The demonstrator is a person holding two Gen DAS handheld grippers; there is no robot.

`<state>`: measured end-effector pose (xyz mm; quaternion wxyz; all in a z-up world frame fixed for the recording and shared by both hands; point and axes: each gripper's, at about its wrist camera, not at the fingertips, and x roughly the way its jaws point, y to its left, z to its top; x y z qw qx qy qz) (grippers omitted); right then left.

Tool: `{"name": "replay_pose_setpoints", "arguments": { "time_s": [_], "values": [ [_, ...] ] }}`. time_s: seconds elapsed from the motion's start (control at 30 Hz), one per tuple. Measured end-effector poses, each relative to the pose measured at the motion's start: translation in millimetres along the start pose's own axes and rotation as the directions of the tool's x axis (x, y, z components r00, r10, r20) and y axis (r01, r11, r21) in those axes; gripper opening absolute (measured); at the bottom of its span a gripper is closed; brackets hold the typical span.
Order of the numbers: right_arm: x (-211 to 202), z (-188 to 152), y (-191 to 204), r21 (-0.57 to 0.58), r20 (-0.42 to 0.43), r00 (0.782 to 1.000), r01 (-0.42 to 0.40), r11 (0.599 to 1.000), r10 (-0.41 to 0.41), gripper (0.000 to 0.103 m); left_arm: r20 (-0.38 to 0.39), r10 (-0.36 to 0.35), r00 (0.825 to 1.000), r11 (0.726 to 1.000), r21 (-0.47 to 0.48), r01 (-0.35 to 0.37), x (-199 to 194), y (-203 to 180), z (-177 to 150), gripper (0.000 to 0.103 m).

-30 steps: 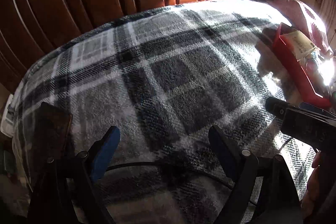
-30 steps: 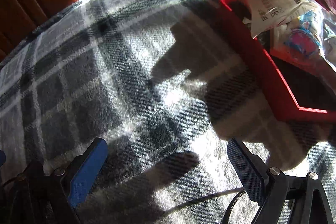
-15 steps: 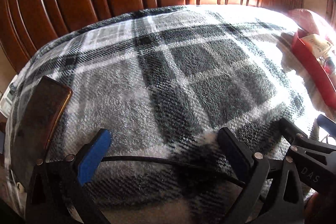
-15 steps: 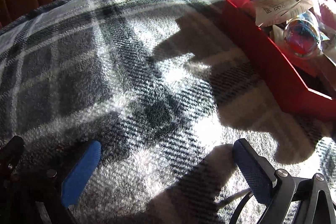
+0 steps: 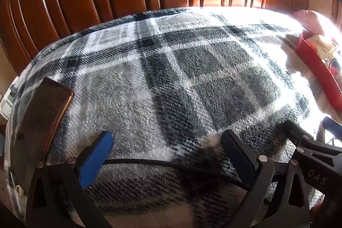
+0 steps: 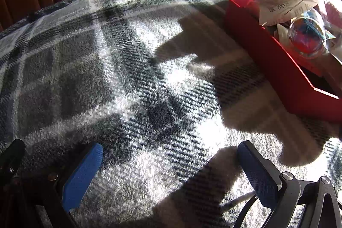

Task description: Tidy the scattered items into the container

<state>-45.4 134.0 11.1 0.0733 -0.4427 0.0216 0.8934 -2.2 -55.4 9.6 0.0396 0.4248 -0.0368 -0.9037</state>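
The dark flat rectangular phone [image 5: 40, 116] is seen left of the left gripper [image 5: 166, 149], lengthwise; both grippers' fingers are spread, empty.

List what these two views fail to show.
- Red box: right end cut off by the frame in the right wrist view; washed out by glare in the left.
- Box contents under the white packet: hidden.
- Phone: screen too dark to read; absent from the right view.
- Packet print: too small.
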Motion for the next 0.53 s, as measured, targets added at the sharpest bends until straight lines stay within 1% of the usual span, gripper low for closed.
{"name": "replay_pose_setpoints", "arguments": {
  "time_s": [0.2, 0.53],
  "values": [
    [-0.4, -0.8, -0.4, 0.004, 0.007, 1.000, -0.005, 1.000, 0.005, 0.103, 0.000, 0.000, 1.000, 1.000, 0.000, 0.000, 0.0, 0.1, 0.2, 0.103],
    [1.4, 0.4, 1.0, -0.006, -0.005, 1.000, 0.003, 1.000, -0.003, 0.103, 0.000, 0.000, 1.000, 1.000, 0.000, 0.000, 0.3, -0.3, 0.4, 0.103]
  ]
}}
